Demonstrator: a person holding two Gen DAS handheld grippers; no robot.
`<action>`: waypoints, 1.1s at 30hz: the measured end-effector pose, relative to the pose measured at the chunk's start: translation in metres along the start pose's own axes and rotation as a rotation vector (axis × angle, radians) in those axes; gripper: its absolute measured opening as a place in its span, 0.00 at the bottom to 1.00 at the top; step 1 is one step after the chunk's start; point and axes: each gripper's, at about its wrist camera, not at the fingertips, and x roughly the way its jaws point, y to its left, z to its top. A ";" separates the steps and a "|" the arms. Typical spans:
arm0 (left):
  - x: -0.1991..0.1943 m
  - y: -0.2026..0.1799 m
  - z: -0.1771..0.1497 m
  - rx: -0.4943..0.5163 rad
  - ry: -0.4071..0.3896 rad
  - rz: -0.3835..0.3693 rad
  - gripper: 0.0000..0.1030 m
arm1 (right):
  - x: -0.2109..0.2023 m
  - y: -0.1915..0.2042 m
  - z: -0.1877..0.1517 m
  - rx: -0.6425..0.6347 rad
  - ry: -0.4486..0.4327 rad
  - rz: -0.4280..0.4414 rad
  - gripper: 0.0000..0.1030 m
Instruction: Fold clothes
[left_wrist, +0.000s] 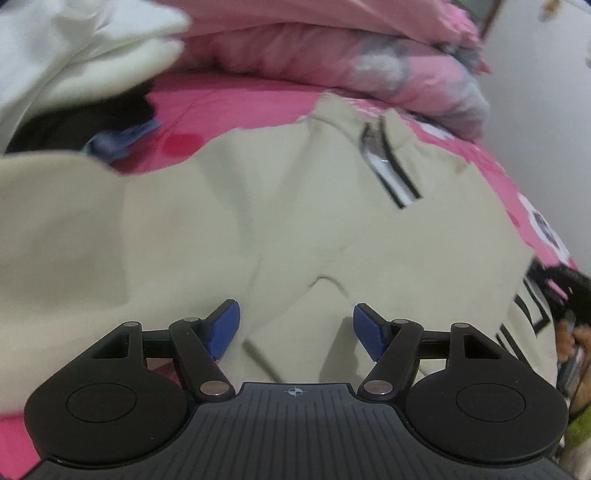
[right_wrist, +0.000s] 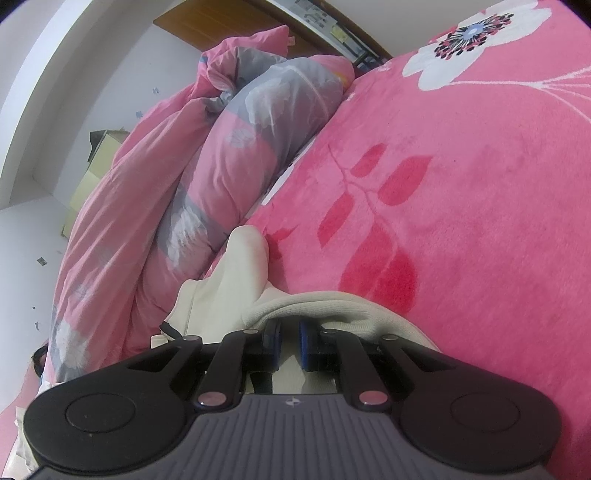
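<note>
On my left wrist view the left gripper (left_wrist: 296, 328) has its jaws spread apart with nothing pinched between them; the blue pads (left_wrist: 225, 328) sit just above the beige top (left_wrist: 258, 206), which fills the middle of the frame and lies spread on the bed (left_wrist: 236, 99). A zipper (left_wrist: 388, 166) with dark edging runs down the top in the upper right of centre, and black lettering (left_wrist: 524, 317) shows at the right edge, too cut off for me to read. A white garment (left_wrist: 74, 48) is piled in the upper left, with something dark (left_wrist: 74, 125) under it and a small blue piece (left_wrist: 118, 142) beside that. A pink and grey quilt (left_wrist: 332, 48) runs along the top of the frame. On my right wrist view the right gripper (right_wrist: 290, 345) has its jaws closed on a bunched cream edge of the top (right_wrist: 236, 280), low in the centre of the frame. The pink bed (right_wrist: 461, 229) with its red leaf print fills the right side, and the quilt (right_wrist: 207, 166) lies rolled along the left
</note>
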 end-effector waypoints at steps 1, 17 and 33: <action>0.001 -0.002 0.002 0.023 -0.004 -0.013 0.66 | 0.000 0.000 0.000 0.000 0.000 0.000 0.08; 0.038 -0.019 0.021 0.194 0.000 -0.050 0.12 | 0.000 -0.001 -0.001 0.006 -0.003 0.013 0.09; 0.079 -0.004 0.075 0.200 0.026 0.086 0.34 | 0.000 -0.002 -0.001 0.007 -0.004 0.017 0.09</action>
